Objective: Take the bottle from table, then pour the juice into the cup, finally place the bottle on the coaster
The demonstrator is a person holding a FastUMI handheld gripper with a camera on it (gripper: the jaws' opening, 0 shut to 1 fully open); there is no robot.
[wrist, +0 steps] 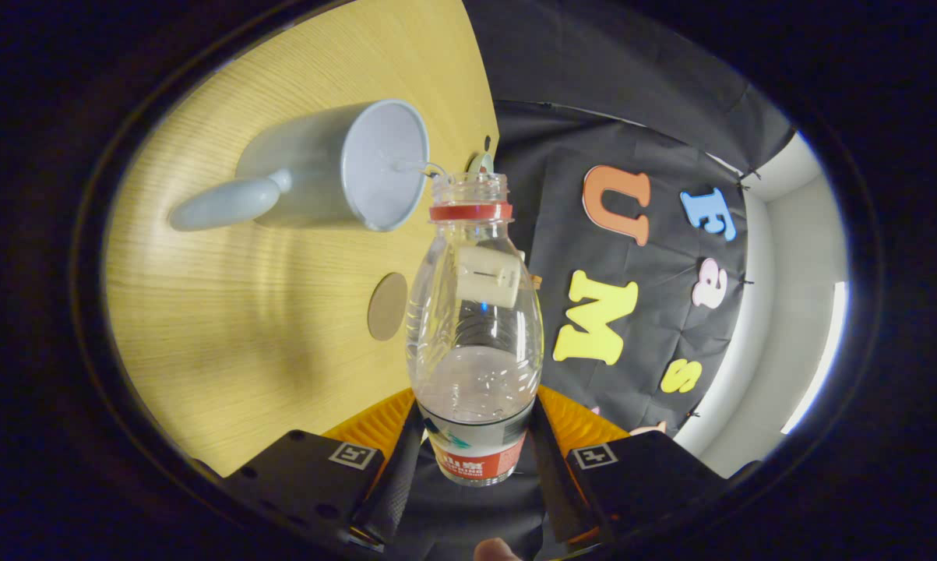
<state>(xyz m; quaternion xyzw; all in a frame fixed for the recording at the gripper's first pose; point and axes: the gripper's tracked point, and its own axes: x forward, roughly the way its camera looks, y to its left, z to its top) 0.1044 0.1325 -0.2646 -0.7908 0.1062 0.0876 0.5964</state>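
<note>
A clear plastic bottle with a red neck ring and no cap sits between my two fingers, and my gripper is shut on its labelled lower part. The whole view is rolled, so the bottle is tipped toward the grey mug. A thin clear stream runs from the bottle's mouth over the mug's rim into its white inside. Clear liquid lies in the bottle's lower part near the fingers. A round brown coaster lies flat on the wooden table, between the mug and my fingers, just beside the bottle.
The table's edge runs close behind the bottle's mouth, with the black cloth wall beyond it. A small round object shows at that edge just past the bottle's mouth. The mug's handle points away from the bottle.
</note>
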